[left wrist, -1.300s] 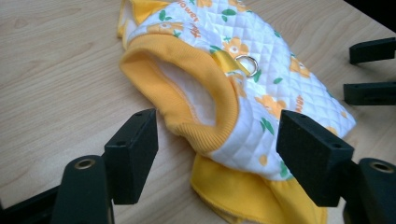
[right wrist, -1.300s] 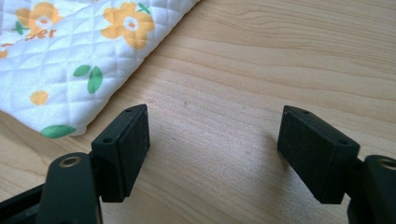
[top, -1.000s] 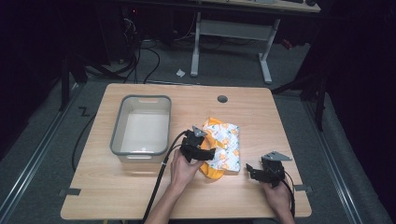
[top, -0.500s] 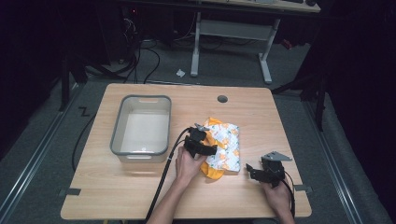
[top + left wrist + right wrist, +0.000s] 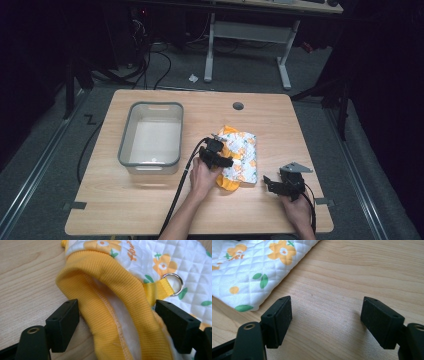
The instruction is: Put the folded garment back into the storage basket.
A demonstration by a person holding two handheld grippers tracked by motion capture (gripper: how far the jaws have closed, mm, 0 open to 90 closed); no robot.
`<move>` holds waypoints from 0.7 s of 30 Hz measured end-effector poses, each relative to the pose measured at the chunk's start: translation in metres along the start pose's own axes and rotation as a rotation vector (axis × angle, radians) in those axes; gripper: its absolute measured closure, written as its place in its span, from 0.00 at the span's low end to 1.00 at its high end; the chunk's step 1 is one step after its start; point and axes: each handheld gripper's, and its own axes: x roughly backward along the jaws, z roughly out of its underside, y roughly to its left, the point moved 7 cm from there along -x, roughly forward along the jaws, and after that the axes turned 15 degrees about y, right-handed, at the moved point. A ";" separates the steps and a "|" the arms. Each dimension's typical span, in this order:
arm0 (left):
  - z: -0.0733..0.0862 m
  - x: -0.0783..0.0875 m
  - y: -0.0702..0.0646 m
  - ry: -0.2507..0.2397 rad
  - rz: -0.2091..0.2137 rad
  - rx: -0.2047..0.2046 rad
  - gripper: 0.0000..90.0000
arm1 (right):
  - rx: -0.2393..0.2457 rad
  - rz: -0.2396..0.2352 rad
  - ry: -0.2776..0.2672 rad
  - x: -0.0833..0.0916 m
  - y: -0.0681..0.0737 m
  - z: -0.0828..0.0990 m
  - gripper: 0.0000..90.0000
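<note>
Left gripper (image 5: 116,322) straddles the yellow ribbed cuff (image 5: 117,297), jaws wide, not yet closed on it.
The quilted flower-print garment (image 5: 239,156) lies mid-table, long axis 12 to 6 o'clock, cuff toward 6. The left gripper view reveals a metal ring (image 5: 174,284); right gripper (image 5: 327,320), open and holding nothing, sits at the garment's 4 o'clock over bare wood.

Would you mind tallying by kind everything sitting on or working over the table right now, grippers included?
Grippers: 2, the left gripper and the right gripper
Bins: 1, the clear plastic bin
Garments: 1, the quilted floral garment with a yellow ribbed cuff and a metal D-ring
Total: 4
</note>
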 end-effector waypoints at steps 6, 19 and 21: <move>-0.001 0.001 -0.007 0.003 -0.007 -0.042 0.48 | 0.000 0.000 0.000 0.000 0.000 0.000 0.28; -0.001 0.007 -0.015 -0.020 0.082 -0.077 0.81 | 0.003 -0.002 0.001 0.000 0.000 0.000 0.28; -0.002 0.009 -0.015 -0.027 0.088 -0.076 0.82 | 0.002 -0.003 0.002 0.000 0.000 0.000 0.28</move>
